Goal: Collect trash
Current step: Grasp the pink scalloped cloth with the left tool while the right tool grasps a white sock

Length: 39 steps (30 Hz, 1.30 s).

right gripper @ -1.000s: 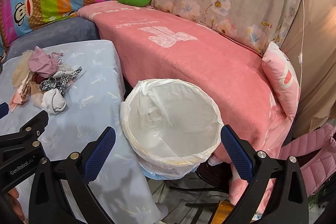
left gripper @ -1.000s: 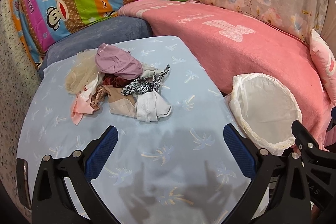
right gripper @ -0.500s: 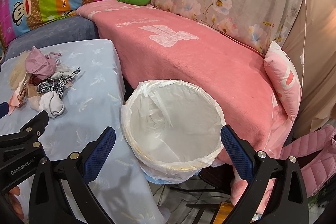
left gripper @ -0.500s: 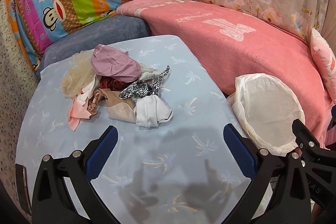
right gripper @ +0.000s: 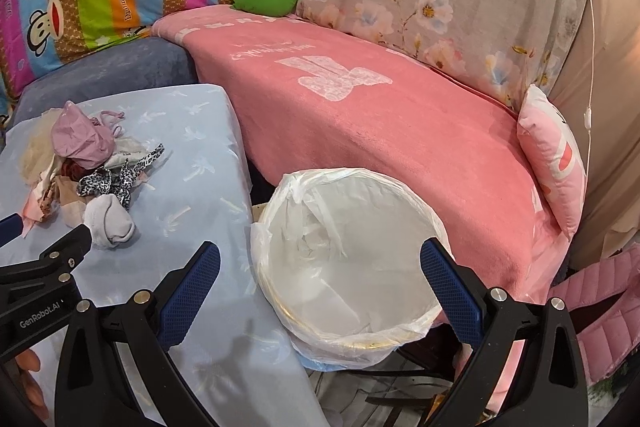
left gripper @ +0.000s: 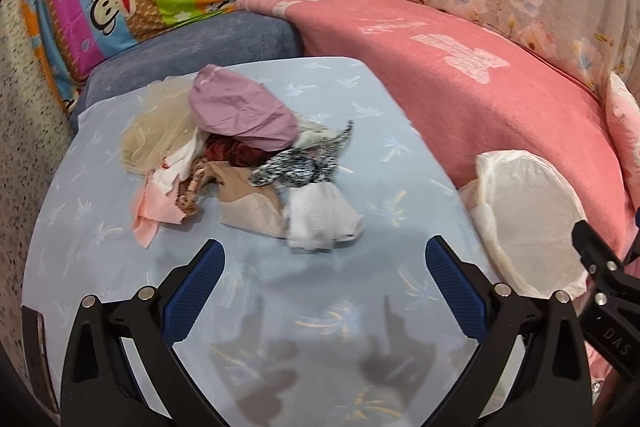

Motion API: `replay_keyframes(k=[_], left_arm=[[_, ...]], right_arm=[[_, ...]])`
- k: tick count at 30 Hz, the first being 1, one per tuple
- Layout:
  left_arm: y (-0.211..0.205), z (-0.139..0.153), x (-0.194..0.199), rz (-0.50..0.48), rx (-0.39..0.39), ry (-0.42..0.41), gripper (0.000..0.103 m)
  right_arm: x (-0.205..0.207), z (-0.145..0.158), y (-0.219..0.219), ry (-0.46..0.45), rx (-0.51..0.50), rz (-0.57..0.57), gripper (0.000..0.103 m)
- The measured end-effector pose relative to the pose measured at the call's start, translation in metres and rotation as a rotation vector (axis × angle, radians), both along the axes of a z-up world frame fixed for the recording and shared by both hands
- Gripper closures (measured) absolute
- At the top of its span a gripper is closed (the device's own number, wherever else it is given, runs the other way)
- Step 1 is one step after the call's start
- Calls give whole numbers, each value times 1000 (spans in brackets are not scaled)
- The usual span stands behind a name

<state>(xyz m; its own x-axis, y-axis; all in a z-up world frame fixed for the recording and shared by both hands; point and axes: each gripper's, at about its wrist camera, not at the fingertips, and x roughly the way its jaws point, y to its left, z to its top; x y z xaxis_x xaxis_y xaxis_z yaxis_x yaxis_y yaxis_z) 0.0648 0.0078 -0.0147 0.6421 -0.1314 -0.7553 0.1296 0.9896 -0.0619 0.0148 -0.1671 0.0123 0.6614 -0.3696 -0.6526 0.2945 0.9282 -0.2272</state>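
— So where was the trash?
— Heaped on the blue tabletop (left gripper: 360,307): a pile of rags (left gripper: 240,155), just ahead of the left claw (left gripper: 320,267), which was spread wide and empty.
— And the right claw (right gripper: 320,267)?
— Also spread, empty, over the lined bin (right gripper: 348,247) between tabletop and pink sofa (right gripper: 400,115).
— Anything unclear?
— The pile's lower pieces overlapped; I couldn't separate them.

A pile of soft cloth scraps (left gripper: 248,163) lies at centre left on a smooth, faintly shiny light-blue tablecloth (left gripper: 360,131). At right, the bin (right gripper: 352,247) wears a thin, crinkled, glossy white plastic liner. The pink blanket (left gripper: 460,79) at upper right looks fuzzy and matt. Both grippers are matt black plastic with dimpled blue rubbery finger pads (left gripper: 192,291) and small shiny metal rivets.
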Motion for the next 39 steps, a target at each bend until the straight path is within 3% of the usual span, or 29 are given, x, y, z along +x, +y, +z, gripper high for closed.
replay_keyframes(k=[7,15,24,28,32,34,36,39], left_arm=[[55,-17,28,112,-2,37,7],[129,-47,63,255,-81,118,7],[157,-61,77,297,-148,135,8],[165,-68,83,290,-229,162,15],[163,-77,82,268,-256,184,43],[163,-76,81,250,-269,172,52],[161,-76,79,229,-297,178,72],[161,-74,76,201,-318,170,89]], right_arm=[[28,-15,33,17,44,73,6],[66,-38,81,51,79,160,6],[99,-61,128,99,123,224,7],[106,-72,141,129,135,240,14],[110,-86,147,169,145,239,24],[110,-91,147,185,163,241,32],[110,-95,149,193,189,254,42],[108,-97,154,202,203,270,54]])
